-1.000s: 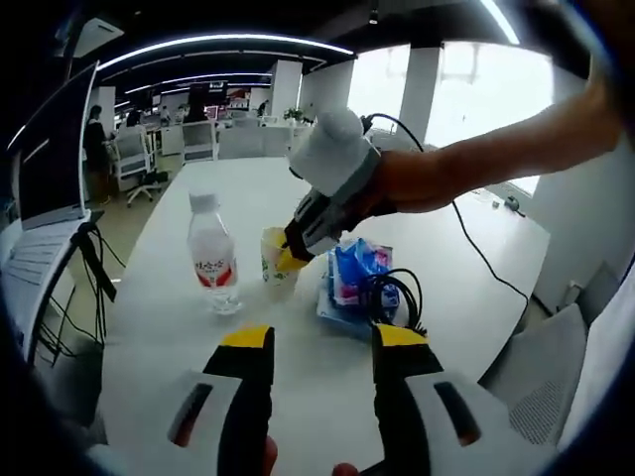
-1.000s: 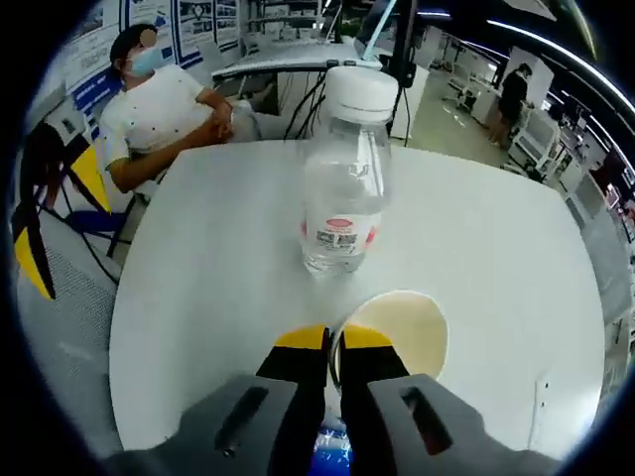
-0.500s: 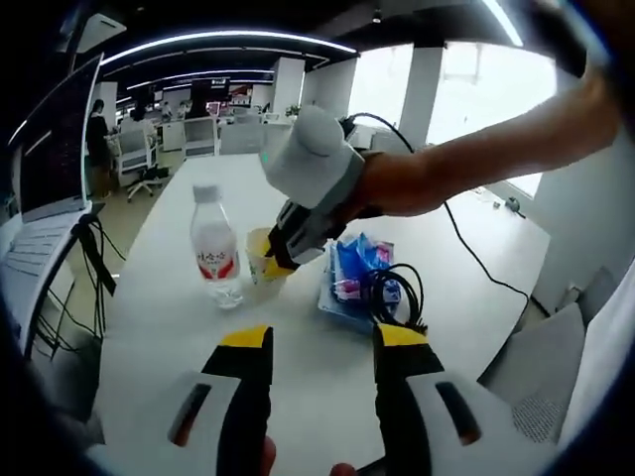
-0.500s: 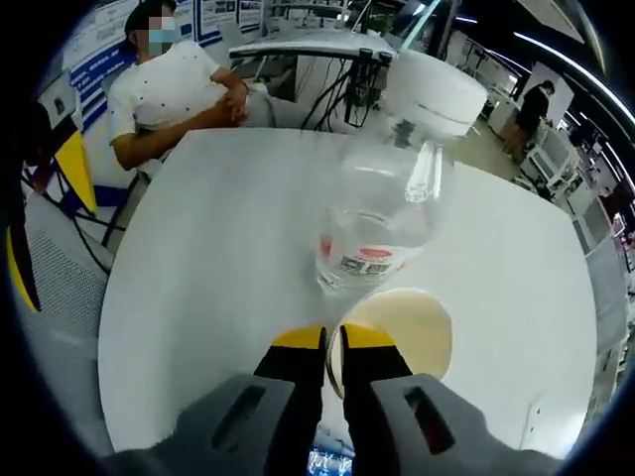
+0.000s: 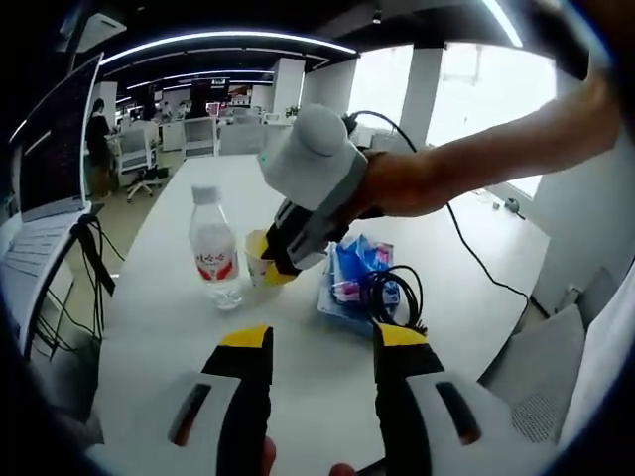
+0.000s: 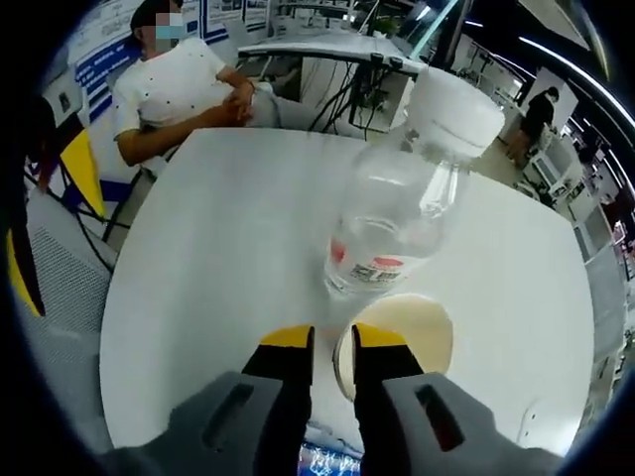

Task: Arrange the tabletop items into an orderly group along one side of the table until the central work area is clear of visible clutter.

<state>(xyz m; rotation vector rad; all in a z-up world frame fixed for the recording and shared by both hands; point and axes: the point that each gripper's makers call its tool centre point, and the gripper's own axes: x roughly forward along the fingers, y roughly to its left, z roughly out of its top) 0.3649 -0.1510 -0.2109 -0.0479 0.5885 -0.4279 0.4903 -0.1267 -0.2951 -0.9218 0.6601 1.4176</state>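
The step in hand is setting the small pale paper cup (image 6: 402,332) beside the clear plastic water bottle with a white cap and red label (image 6: 397,218) on the white surface (image 6: 218,268). The right gripper (image 6: 331,342) has parted its jaws a little since half a second ago, the cup rim between them, apparently letting go. Next it should withdraw cleanly without tipping the cup. The left gripper (image 5: 319,342) hovers with jaws wide, holding nothing, near the blue packet (image 5: 352,273) and black cable (image 5: 397,293).

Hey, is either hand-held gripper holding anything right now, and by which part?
No. The right hand-held gripper straddles the paper cup's rim, jaws parted, not clamped. The left hand-held gripper is open, holding nothing.
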